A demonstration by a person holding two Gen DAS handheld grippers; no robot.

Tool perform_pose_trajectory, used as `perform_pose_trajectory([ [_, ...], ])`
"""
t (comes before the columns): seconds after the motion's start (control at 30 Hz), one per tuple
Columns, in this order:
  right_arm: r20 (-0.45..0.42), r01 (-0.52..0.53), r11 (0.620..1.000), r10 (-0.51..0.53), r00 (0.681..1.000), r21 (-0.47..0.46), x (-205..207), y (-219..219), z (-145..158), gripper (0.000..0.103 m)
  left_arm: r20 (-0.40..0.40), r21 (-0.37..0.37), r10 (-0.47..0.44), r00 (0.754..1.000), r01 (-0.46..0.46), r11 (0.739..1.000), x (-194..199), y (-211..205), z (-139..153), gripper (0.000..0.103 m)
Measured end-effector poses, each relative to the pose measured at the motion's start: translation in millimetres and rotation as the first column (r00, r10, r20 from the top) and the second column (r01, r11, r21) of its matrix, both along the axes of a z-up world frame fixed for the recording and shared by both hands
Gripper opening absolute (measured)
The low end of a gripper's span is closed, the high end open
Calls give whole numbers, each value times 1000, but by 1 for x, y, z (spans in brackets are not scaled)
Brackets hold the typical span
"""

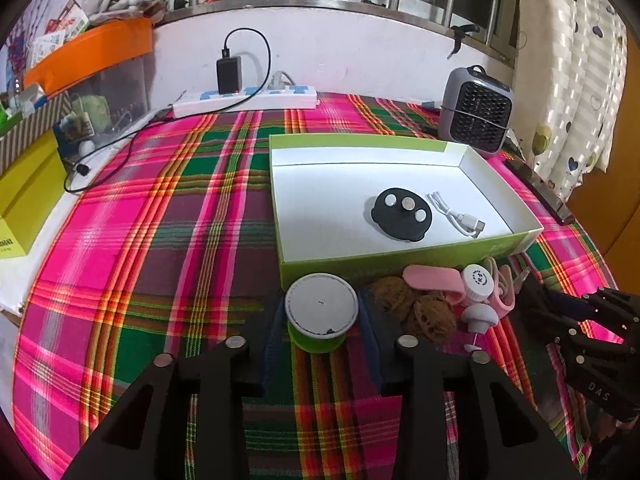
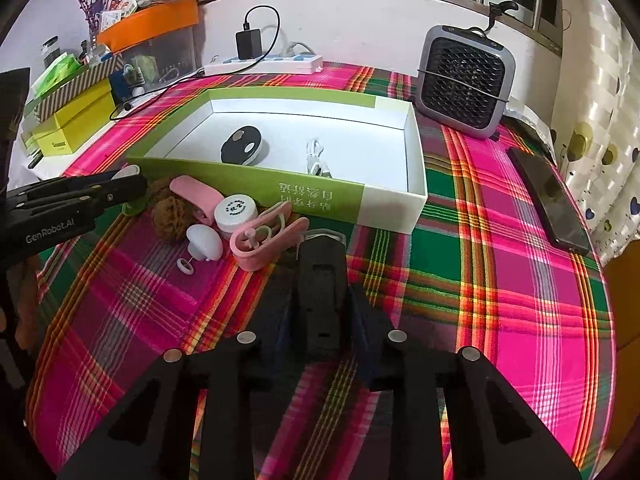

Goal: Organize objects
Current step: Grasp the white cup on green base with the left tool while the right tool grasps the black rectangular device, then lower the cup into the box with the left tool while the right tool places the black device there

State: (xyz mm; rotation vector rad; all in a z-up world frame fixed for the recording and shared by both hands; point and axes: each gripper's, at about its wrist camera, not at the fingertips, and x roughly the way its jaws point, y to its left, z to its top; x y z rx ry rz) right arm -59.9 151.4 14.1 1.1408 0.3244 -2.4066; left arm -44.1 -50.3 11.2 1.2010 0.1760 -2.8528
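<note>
heater (image 2: 466, 80), power strip (image 1: 246, 100), phone (image 2: 550, 200) on tablecloth (image 2: 500, 280).

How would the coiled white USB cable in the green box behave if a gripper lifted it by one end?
The coiled white USB cable is thin and loosely looped, so probably floppy and light; it would likely uncoil and dangle. Its smooth sheath might slip between fingers.
</note>
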Motion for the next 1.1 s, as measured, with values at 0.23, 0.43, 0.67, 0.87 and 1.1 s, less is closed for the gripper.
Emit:
perform_pose_trajectory([
  [0.23, -6, -3, 1000, 3, 1000, -17, 1, 5, 2, 28, -15, 10, -4, 1000, 4, 1000, 8, 0, 5, 32],
  [0.43, -24, -8, 999, 7, 1000, -42, 6, 9, 10, 28, -43, 21, -12, 999, 13, 1000, 19, 4, 18, 32],
  [0.67, -54, -25, 997, 22, 998, -70, 13, 9, 23, 28, -86, 16, -54, 995, 56, 998, 29, 16, 36, 32],
  [0.87, -76, -45, 996, 39, 996, -74, 17, 3, 32, 28, -98, 9, -83, 992, 84, 996, 30, 25, 42, 32],
  [1.1, -99, -64, 995, 57, 994, -75, 15, -5, 40, 28, -107, -2, -109, 988, 109, 994, 27, 34, 46, 32],
])
